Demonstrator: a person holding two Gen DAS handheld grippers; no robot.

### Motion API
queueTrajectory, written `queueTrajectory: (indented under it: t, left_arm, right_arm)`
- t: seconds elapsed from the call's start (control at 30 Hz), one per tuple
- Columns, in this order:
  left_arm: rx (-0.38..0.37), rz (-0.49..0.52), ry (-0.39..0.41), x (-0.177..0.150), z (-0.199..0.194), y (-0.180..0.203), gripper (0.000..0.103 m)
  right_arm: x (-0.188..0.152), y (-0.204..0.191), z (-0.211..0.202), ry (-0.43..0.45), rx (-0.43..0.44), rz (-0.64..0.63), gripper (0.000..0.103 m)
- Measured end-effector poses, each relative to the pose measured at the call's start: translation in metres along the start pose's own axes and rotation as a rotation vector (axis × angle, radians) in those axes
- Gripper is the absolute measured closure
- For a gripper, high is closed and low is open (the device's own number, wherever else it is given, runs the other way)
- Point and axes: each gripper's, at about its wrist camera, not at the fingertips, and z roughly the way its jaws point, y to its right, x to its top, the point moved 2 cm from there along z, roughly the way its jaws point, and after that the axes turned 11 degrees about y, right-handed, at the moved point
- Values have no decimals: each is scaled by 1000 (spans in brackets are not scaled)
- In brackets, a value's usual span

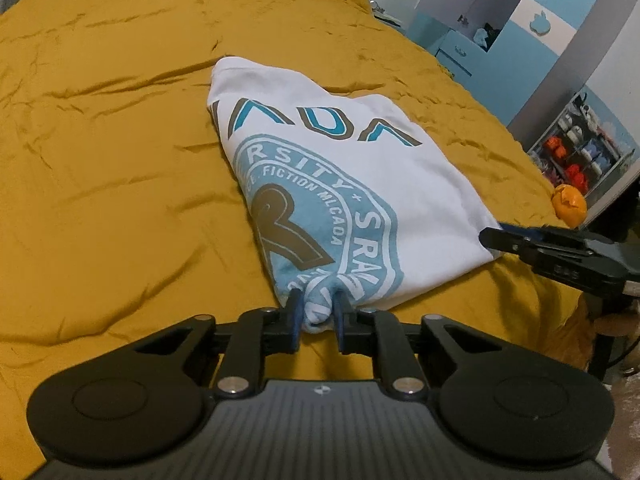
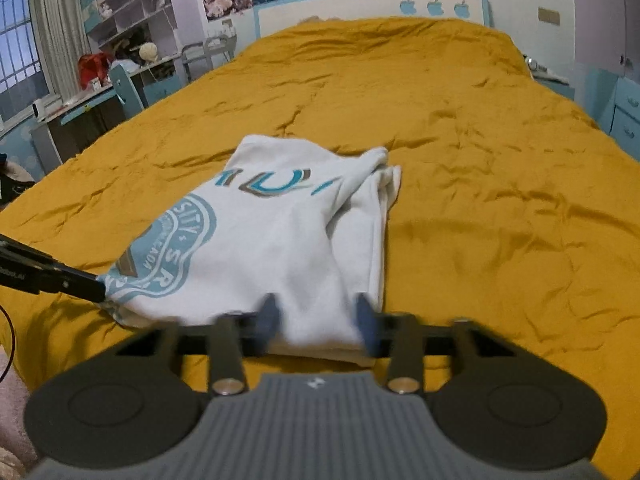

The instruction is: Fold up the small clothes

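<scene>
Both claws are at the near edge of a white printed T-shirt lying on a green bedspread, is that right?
Not quite: the bedspread is mustard yellow, not green, as the right wrist view shows. The rest stands: the left claw and right claw are at the near edge of the white printed T-shirt.

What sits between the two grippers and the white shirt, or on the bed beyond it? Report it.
Nothing visible. The left gripper is pinching a bunched corner of the white T-shirt; the right gripper has its jaws spread around the near edge. The yellow bedspread beyond lies bare.

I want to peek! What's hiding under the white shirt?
The white shirt lies on the yellow bedspread, which shows all around it. Folded layers of the shirt itself peek out at one edge. Whatever else might lie underneath is covered by the cloth.
</scene>
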Motion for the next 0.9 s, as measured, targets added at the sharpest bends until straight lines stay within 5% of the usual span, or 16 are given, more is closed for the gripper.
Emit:
queueTrajectory:
  t: [0.17, 0.37, 0.57, 0.7, 0.77, 0.9]
  left_arm:
    - [1, 68, 28, 11, -19, 4, 97]
    - [7, 70, -114, -13, 8, -8, 98]
    - [-10, 45, -119, -8, 1, -10, 97]
    - [-11, 83, -28, 15, -32, 1, 96]
    - [-36, 70, 21, 29, -38, 5, 96]
    - [-109, 16, 24, 40, -14, 7, 96]
  right_arm:
    - [14, -1, -16, 54, -9, -1, 103]
    - [-11, 10, 4, -27, -12, 62, 103]
    - [-14, 20, 6, -20, -4, 128, 102]
    - [20, 12, -16, 113, 39, 125, 71]
    - [40, 6, -16, 173, 83, 127, 69]
    - [63, -18, 16, 151, 129, 51, 69]
